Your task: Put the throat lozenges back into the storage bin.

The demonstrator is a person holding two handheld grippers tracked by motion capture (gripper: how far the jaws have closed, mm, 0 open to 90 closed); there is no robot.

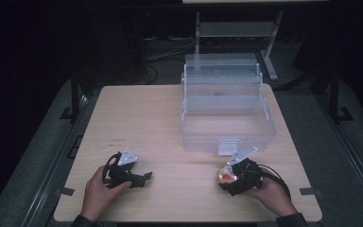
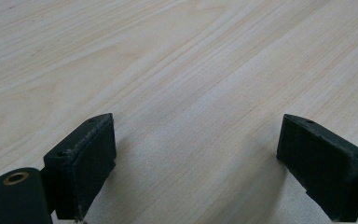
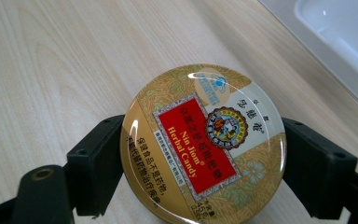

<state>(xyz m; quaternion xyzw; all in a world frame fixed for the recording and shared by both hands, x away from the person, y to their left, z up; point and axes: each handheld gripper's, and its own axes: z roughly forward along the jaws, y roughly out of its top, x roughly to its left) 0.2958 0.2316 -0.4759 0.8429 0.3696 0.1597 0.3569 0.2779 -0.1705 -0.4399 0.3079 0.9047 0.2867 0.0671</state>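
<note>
1. Clamped between the right gripper [image 3: 200, 172] pads, a candy tin [image 3: 204, 144] hangs just above the table [image 1: 170, 118].
2. Left gripper [image 2: 196, 163] rests idle, jaws apart.
3. Carrying step, probably; next, lift the tin into the clear box [image 1: 227, 127].

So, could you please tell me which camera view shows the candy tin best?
The right gripper view: the candy tin fills the middle, lid label readable, clamped between the right tongs. In the high view the tin is a small red-and-gold blur at the right hand. The left gripper view looks at bare table.
</note>
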